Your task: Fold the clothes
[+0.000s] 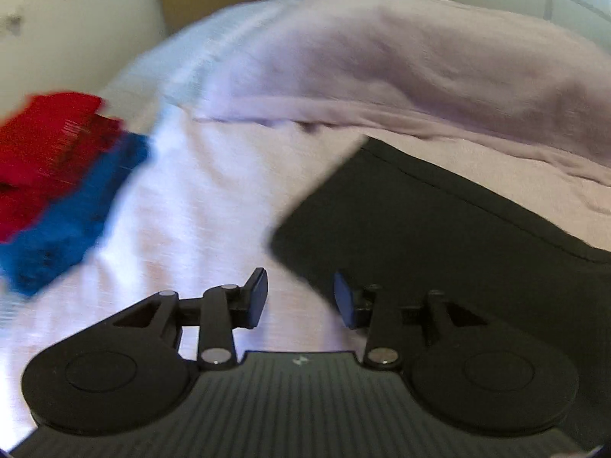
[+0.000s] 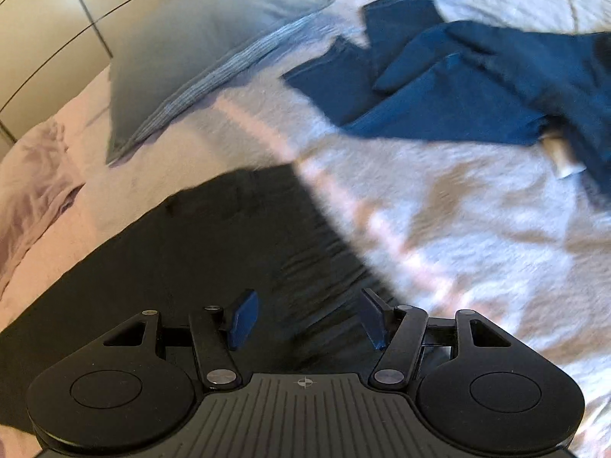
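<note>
Nearest in the left wrist view, the left gripper (image 1: 300,297) has its jaws parted with a clear gap, and nothing sits between the blue pads (image 1: 256,297). It hangs over the pale bedcover (image 1: 198,206), right at the near corner of a flat black garment (image 1: 439,236) that spreads away to the right. The garment's left edge runs diagonally up from that corner, and a seam line follows its upper edge. Left of it the bedcover lies bare (the widest open stretch in this view) as far as a red cloth (image 1: 46,145) lying on a blue cloth (image 1: 72,213) at the left rim. Beyond, a lilac pillow (image 1: 401,76) lies across the far side.

In the right wrist view, the right gripper (image 2: 307,320) stands wider open, also empty, over the black garment (image 2: 183,252), whose right edge curves away just past the right pad. To the right the bedcover (image 2: 458,229) is bare up to a heap of dark blue clothes (image 2: 477,87), unfolded. A small white tag (image 2: 565,156) pokes out under the heap; any writing on it is too blurred to read. Farther left a grey pillow (image 2: 198,49) rests near the wall.
</note>
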`<state>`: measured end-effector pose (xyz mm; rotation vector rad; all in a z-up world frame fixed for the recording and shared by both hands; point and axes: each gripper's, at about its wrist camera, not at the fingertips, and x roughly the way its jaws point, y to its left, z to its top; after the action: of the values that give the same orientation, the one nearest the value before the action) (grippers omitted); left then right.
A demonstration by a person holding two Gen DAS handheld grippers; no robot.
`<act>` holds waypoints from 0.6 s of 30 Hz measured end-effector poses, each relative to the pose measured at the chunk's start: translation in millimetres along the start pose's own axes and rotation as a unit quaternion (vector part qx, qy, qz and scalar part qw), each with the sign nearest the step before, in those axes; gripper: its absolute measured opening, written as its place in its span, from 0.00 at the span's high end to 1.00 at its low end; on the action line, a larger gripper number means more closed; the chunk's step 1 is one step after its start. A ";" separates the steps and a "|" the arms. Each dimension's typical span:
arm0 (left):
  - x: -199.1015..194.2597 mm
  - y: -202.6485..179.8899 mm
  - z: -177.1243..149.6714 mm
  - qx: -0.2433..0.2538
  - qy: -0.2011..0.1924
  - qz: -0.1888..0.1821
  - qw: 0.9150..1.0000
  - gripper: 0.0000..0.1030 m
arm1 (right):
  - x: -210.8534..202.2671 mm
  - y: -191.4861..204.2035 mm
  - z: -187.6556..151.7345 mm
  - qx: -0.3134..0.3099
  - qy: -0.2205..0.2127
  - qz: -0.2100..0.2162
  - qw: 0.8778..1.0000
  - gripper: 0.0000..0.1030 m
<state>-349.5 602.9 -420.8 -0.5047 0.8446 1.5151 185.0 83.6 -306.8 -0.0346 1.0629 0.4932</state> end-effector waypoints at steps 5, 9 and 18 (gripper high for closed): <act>-42.7 -14.7 -9.7 -0.004 0.022 -0.074 0.997 0.70 | 3.0 -28.9 17.7 0.014 0.006 0.048 0.999 0.41; -77.9 -56.7 -32.6 0.010 0.042 -0.164 0.985 0.70 | 23.3 -41.6 30.1 0.022 0.030 0.130 0.991 0.41; -110.7 -114.2 -62.6 -0.014 0.091 -0.231 0.969 0.71 | 98.0 -40.5 71.7 -0.023 0.057 0.210 0.976 0.41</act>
<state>-233.2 479.0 -402.4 -0.8099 0.7790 1.0625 298.8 102.6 -362.2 0.1253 1.1759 0.9060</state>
